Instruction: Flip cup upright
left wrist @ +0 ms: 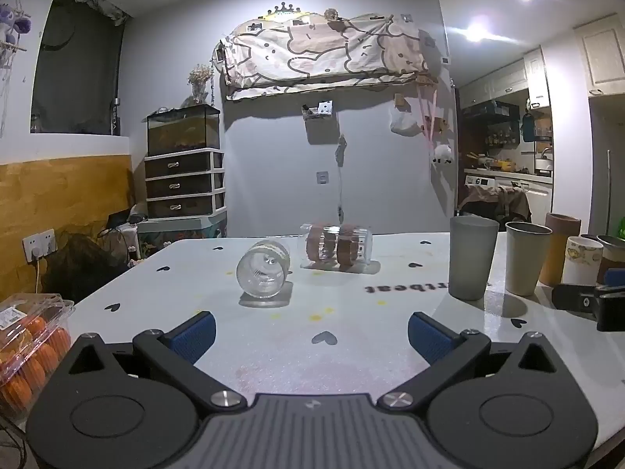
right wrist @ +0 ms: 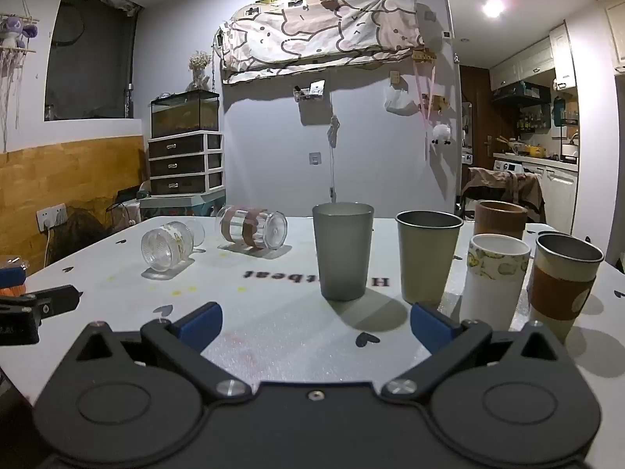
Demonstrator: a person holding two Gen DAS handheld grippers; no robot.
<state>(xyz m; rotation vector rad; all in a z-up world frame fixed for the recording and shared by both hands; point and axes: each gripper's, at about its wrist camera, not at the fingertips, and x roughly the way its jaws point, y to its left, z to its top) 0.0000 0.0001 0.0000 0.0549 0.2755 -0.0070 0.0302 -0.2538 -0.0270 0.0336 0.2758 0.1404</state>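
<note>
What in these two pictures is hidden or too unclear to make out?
- Brown cup, right view: its lower part is hidden behind the beige cup.
- Fruit box, left view: cut off by the frame edge.
- Table lettering, right view: partly blocked by the grey cup.

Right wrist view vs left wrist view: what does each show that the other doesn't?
Right wrist only: the brown-sleeved cup in full, and the left gripper at the frame edge.

Left wrist only: a clear box of oranges, and the right gripper at the edge.

Both: two glass cups lying on their sides, the short one and the brown-banded one, plus the upright grey cup.
</note>
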